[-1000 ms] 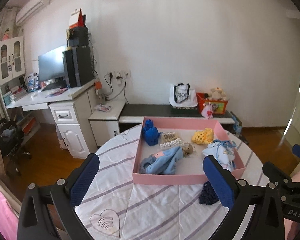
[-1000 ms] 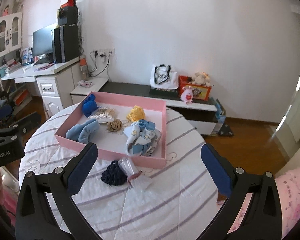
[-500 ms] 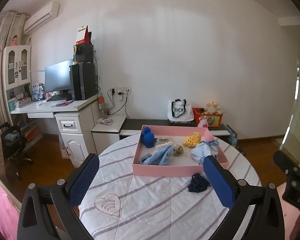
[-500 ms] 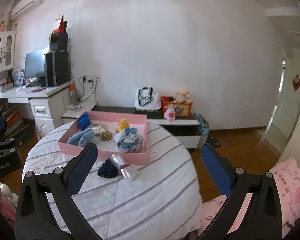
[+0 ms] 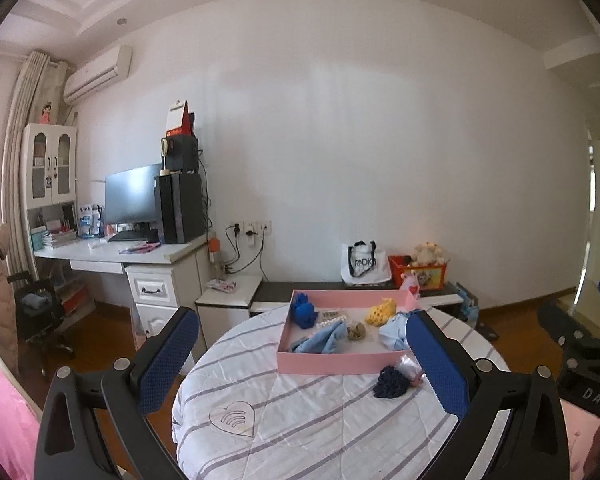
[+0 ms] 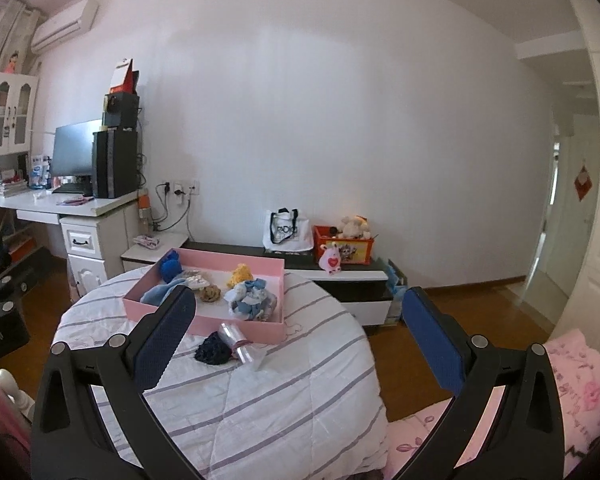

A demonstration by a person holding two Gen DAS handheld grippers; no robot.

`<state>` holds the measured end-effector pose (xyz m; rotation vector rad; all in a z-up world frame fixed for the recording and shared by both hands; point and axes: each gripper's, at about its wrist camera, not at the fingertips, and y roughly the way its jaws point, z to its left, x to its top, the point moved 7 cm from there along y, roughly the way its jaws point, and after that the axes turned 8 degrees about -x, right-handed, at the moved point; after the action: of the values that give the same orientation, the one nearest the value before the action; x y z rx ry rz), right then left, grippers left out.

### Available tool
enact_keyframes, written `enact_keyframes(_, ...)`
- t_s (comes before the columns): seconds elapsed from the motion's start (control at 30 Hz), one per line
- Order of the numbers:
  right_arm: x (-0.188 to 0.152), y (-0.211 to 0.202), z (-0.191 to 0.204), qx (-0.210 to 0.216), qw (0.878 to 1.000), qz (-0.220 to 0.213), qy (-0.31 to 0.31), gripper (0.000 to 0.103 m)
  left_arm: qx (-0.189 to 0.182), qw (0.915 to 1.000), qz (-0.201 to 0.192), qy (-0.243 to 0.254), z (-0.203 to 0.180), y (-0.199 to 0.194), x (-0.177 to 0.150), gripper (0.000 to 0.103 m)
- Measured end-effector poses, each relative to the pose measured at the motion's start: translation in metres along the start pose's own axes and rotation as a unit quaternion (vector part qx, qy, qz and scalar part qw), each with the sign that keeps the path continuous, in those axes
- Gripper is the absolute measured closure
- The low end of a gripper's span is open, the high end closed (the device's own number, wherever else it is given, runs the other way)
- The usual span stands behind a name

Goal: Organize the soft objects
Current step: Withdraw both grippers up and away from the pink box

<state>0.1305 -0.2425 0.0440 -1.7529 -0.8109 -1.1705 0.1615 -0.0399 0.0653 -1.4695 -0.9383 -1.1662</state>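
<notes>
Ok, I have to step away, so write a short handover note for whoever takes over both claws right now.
Left claw: open, empty, held back from the table.
Right claw: open, empty, also back.
Pink tray on the striped table holds the blue toy, light blue cloth, yellow toy and blue-white bundle.
Left outside, in front of the tray: dark navy knit item and clear plastic bag.
Whether those belong in the tray is unclear.

Bench (image 6: 260, 408): near half bare striped cloth, open to approach. Obstacles: pink tray (image 6: 236, 326) across the far half, walls raised; dark blue knit piece (image 6: 213, 352) and clear plastic bag (image 6: 238, 342) touching, just before its front wall.
</notes>
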Motion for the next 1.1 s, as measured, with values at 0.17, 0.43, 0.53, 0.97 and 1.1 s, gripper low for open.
enact_keyframes(0.17,-0.006,-0.004,0.004,0.006,1.0,0.003,-0.005,0.0,-0.013,0.9999,0.006,0.004,-0.007,0.002,-0.009,0.0)
enact_keyframes(0.43,-0.011,-0.002,0.009,0.008,1.0,0.012,-0.004,0.0,-0.011,0.9997,0.021,-0.011,-0.002,0.009,-0.009,0.0)
enact_keyframes(0.53,-0.011,-0.001,0.006,0.005,1.0,0.014,0.0,0.0,-0.012,0.9995,0.025,-0.016,0.0,0.009,-0.008,0.0)
enact_keyframes(0.97,-0.018,0.014,0.006,0.003,0.999,0.038,0.004,0.0,0.01,0.9988,0.047,-0.014,0.005,0.018,-0.012,0.0)
enact_keyframes(1.1,-0.025,0.023,0.006,0.002,0.999,0.054,0.006,0.0,0.006,0.9979,0.063,-0.015,0.005,0.026,-0.017,0.0)
